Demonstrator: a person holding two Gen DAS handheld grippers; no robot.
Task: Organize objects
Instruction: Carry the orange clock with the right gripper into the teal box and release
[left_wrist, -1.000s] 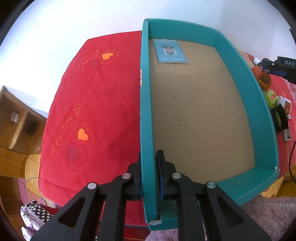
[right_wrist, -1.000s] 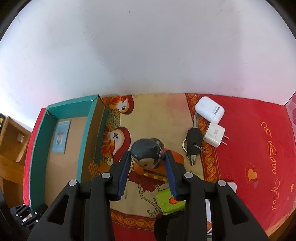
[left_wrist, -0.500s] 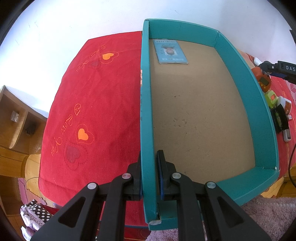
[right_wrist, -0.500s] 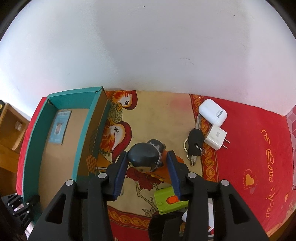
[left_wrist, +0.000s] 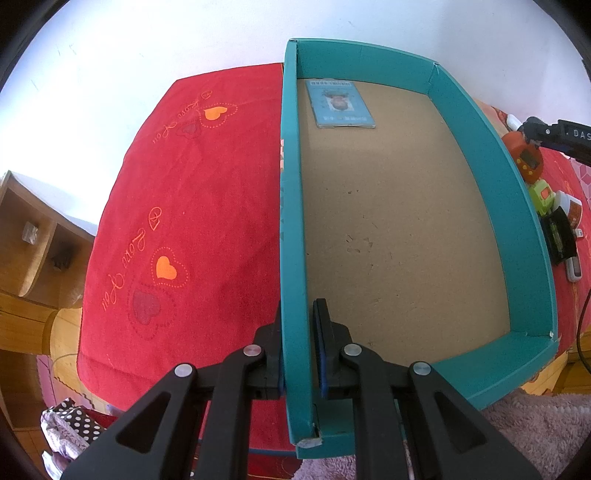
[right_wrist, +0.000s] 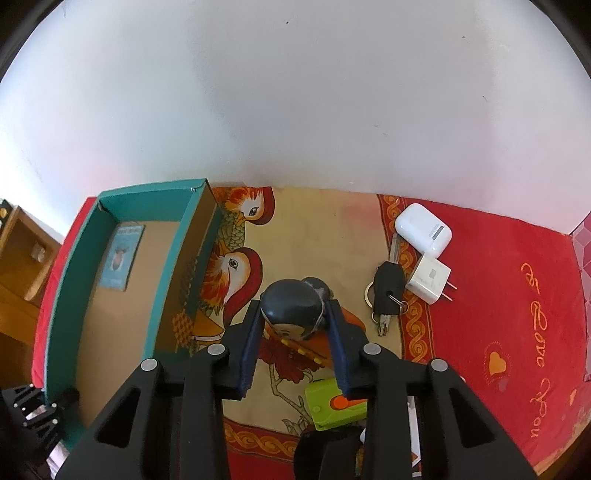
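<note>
A teal box (left_wrist: 293, 206) with a brown floor lies on the red cloth; a blue card (left_wrist: 341, 105) lies flat at its far end. My left gripper (left_wrist: 299, 314) is shut on the box's left wall near the front corner. My right gripper (right_wrist: 293, 314) is shut on an orange toy with a dark round head (right_wrist: 290, 306) and holds it above the cloth, right of the box (right_wrist: 66, 280). The toy (left_wrist: 526, 153) and the right gripper's tip also show at the right edge of the left wrist view.
A black car key (right_wrist: 386, 290), a white charger plug (right_wrist: 430, 277) and a white earbud case (right_wrist: 423, 229) lie right of the toy. A green gadget (right_wrist: 334, 402) lies under my right gripper. A wooden shelf (left_wrist: 29, 251) stands left of the table.
My right gripper has lifted the orange toy off the cloth and drawn back, so the table looks farther away. The left gripper and box have not moved.
</note>
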